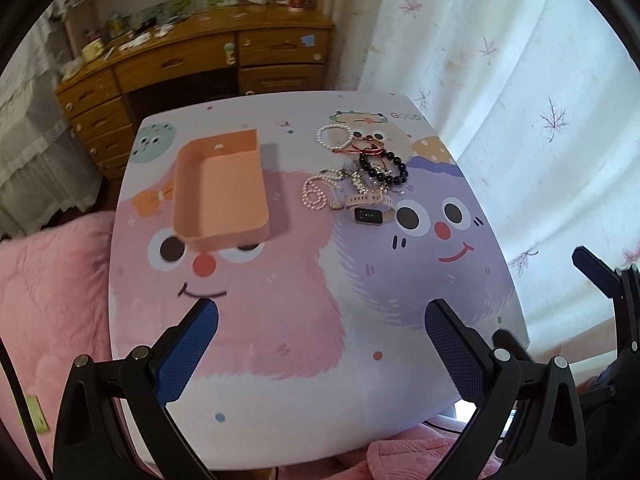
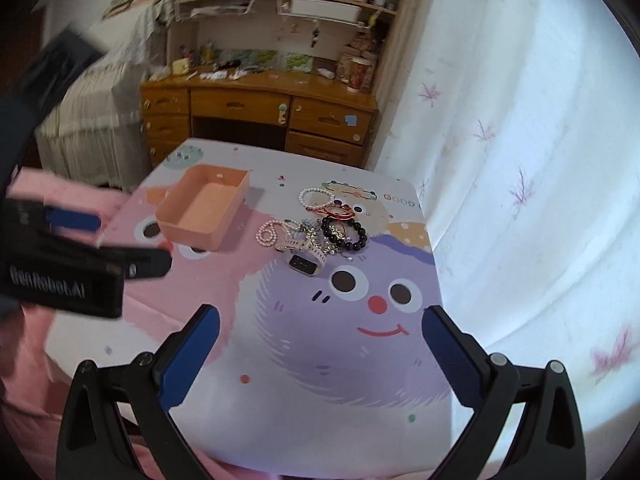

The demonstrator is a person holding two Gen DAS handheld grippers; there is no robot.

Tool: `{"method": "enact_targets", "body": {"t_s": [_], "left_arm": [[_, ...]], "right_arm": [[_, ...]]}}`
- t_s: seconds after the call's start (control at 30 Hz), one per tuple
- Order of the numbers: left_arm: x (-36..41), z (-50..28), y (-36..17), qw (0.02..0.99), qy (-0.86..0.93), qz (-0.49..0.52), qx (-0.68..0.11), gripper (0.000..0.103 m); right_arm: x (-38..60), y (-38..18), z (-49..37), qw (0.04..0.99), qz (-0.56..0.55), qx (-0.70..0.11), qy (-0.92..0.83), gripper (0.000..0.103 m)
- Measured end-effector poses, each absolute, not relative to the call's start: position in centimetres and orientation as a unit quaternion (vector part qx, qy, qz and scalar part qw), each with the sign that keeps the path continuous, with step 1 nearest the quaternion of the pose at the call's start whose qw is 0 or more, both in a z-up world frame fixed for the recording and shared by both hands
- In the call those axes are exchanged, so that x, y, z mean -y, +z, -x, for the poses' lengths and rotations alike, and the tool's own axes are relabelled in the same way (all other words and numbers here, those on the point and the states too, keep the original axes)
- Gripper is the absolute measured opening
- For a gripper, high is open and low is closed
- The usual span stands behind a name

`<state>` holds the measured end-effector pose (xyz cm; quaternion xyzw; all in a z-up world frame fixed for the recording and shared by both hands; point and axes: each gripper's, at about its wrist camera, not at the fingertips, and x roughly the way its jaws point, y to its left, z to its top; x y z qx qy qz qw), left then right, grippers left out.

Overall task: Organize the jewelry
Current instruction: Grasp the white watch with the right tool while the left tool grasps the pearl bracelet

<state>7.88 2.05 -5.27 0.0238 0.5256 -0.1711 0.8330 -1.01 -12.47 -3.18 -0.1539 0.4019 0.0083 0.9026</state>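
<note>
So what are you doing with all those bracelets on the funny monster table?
A person holds two grippers and is about to tidy the jewelry. The left gripper and right gripper both hover open above the table, holding nothing. The jewelry pile, pearl strands, a black bead bracelet and a watch, lies loose beside the orange box, which has no jewelry in it yet.

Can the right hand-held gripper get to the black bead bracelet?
Probably yes. The right hand-held gripper is open and holds nothing, and only bare table lies between it and the black bead bracelet, though the bracelet touches other jewelry in the pile.
</note>
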Motion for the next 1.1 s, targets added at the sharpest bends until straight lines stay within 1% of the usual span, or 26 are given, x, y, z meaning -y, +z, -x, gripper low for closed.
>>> {"method": "enact_targets", "body": {"t_s": [0.23,0.3,0.37,0.43,0.47,0.53,0.6,0.7,0.8,0.9,0.97,1.1], "left_arm": [[1.9,-15.7,-6.3,0.802,-0.192,-0.057,-0.563,0.102],[2.9,-17.7,-7.1,0.794,-0.194,-0.066,-0.572,0.098],[4.3,-20.2,-8.4,0.785,-0.190,-0.079,-0.585,0.097],[5.8,-22.4,-9.7,0.776,-0.185,-0.085,-0.597,0.091],[6.5,-23.5,-10.5,0.769,-0.184,-0.085,-0.607,0.088],[7.9,-25.6,-12.0,0.756,-0.184,-0.081,-0.623,0.086],[9.0,-27.3,-13.6,0.745,-0.179,-0.077,-0.639,0.077],[10.2,-29.1,-15.9,0.728,-0.165,-0.076,-0.661,0.070],[10.7,-30.8,-18.6,0.710,-0.141,-0.054,-0.688,0.068],[10.9,-31.9,-20.6,0.696,-0.123,-0.040,-0.706,0.058],[11.1,-32.3,-21.6,0.695,-0.112,-0.046,-0.709,0.057],[11.2,-32.9,-23.2,0.692,-0.092,-0.059,-0.714,0.045]], "right_arm": [[12.4,-7.3,-3.3,0.878,0.254,-0.396,0.090,0.101],[12.3,-9.1,-4.6,0.872,0.270,-0.394,0.108,0.101],[12.3,-11.0,-6.0,0.866,0.284,-0.393,0.123,0.101],[12.4,-13.1,-7.5,0.860,0.291,-0.397,0.134,0.101],[12.5,-13.7,-8.0,0.860,0.288,-0.399,0.137,0.101],[13.0,-15.5,-9.6,0.861,0.267,-0.408,0.144,0.101],[13.6,-16.9,-10.9,0.862,0.244,-0.419,0.148,0.101],[13.9,-18.6,-12.2,0.863,0.218,-0.430,0.149,0.101],[14.2,-19.6,-13.1,0.864,0.184,-0.438,0.166,0.101],[14.4,-20.2,-13.7,0.867,0.153,-0.442,0.173,0.096],[14.5,-20.6,-14.2,0.867,0.137,-0.448,0.173,0.092],[14.8,-21.1,-15.3,0.870,0.119,-0.446,0.172,0.089]]}}
